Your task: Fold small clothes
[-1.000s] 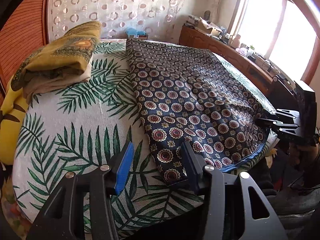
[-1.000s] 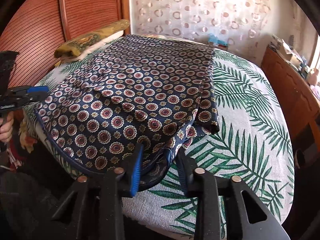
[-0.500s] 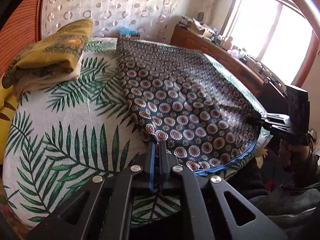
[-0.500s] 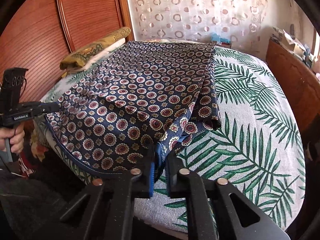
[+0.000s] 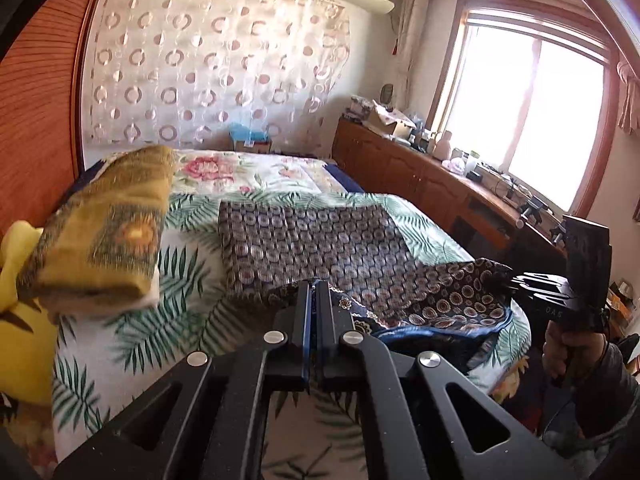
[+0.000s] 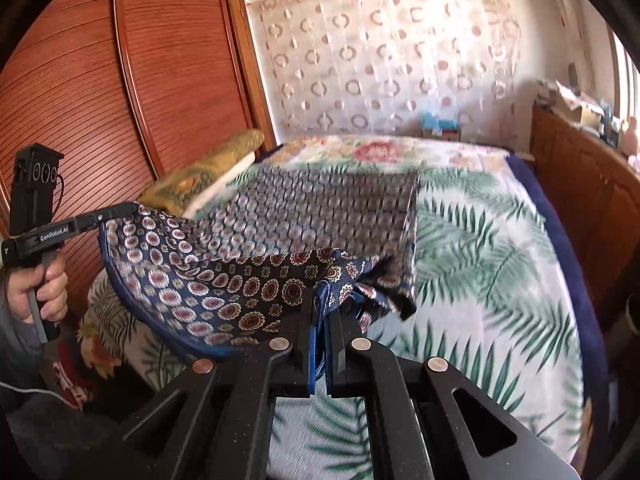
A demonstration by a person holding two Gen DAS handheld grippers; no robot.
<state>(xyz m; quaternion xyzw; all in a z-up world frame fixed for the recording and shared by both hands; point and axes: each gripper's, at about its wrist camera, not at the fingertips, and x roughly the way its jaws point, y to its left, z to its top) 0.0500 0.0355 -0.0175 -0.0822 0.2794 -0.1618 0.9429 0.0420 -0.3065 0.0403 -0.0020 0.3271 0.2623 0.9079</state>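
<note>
A navy garment (image 5: 320, 240) printed with round medallions lies spread on the bed, its near hem lifted off the cover. My left gripper (image 5: 315, 283) is shut on the hem's left corner. My right gripper (image 6: 326, 294) is shut on the right corner, where the fabric bunches between its pads. Each gripper also shows in the other view: the right gripper (image 5: 506, 277) at the right edge, the left gripper (image 6: 134, 206) at the left, each held in a person's hand. The hem sags in a curve between them over the navy garment (image 6: 248, 236).
A folded yellow-brown cloth pile (image 5: 104, 236) sits at the bed's left side, beside a yellow cushion (image 5: 20, 320). The palm-leaf bed cover (image 6: 480, 264) stretches to the right of the garment. A wooden cabinet (image 5: 420, 176) runs under the window; a slatted wardrobe (image 6: 100, 112) stands at the left.
Both grippers went from open to shut on the garment's near corners, then rose, lifting the hem off the bed. The views have tilted up toward the far wall.
</note>
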